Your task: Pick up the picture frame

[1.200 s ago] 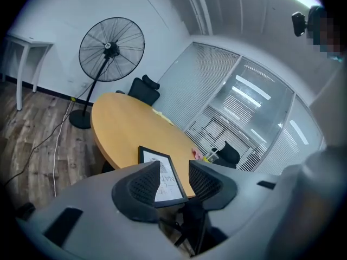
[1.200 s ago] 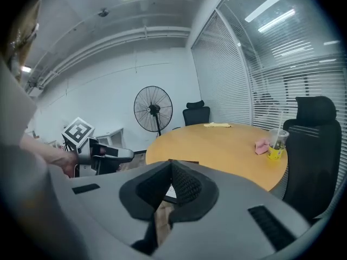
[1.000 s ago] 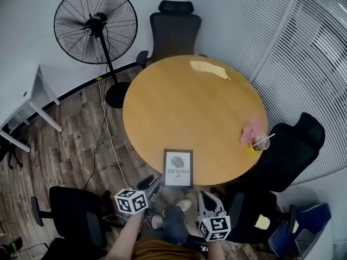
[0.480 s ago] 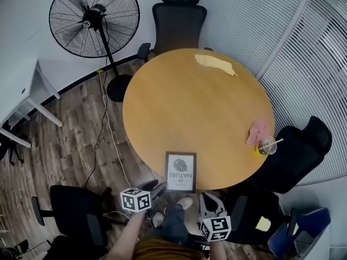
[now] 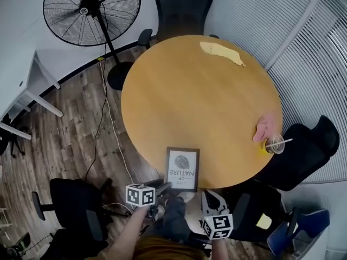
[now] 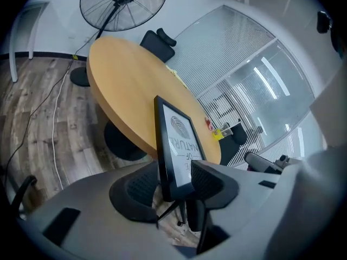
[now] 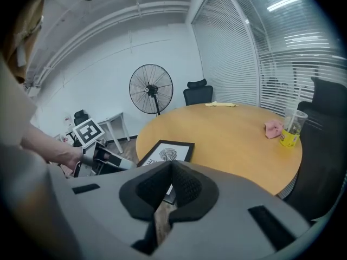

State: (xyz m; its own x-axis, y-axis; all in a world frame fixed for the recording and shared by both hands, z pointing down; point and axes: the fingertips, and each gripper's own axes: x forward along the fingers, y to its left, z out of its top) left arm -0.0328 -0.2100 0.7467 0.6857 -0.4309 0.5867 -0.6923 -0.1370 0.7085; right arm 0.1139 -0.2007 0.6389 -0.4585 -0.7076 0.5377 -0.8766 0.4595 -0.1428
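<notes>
The black picture frame (image 5: 182,169) with a white print lies flat at the near edge of the round wooden table (image 5: 184,91). My left gripper (image 5: 162,189) is just below that edge. In the left gripper view the frame's (image 6: 181,140) near end sits between the jaws of my left gripper (image 6: 171,180), which are opening; the pads (image 6: 209,183) stand clear of it. My right gripper (image 5: 210,198) hangs below the table edge, right of the frame. Its pads (image 7: 184,183) meet with nothing between them, and the frame (image 7: 165,153) lies ahead of them.
A plastic cup with a straw (image 5: 274,144) and a pink cloth (image 5: 264,126) sit at the table's right edge, a yellow cloth (image 5: 221,52) at the far side. Office chairs (image 5: 183,7) (image 5: 295,150) (image 5: 73,210) ring the table. A standing fan (image 5: 91,12) is far left.
Both grippers have sunk lower. The left one has moved right, up to the frame's near end, and its jaws have widened. The frame has not moved on the table.
</notes>
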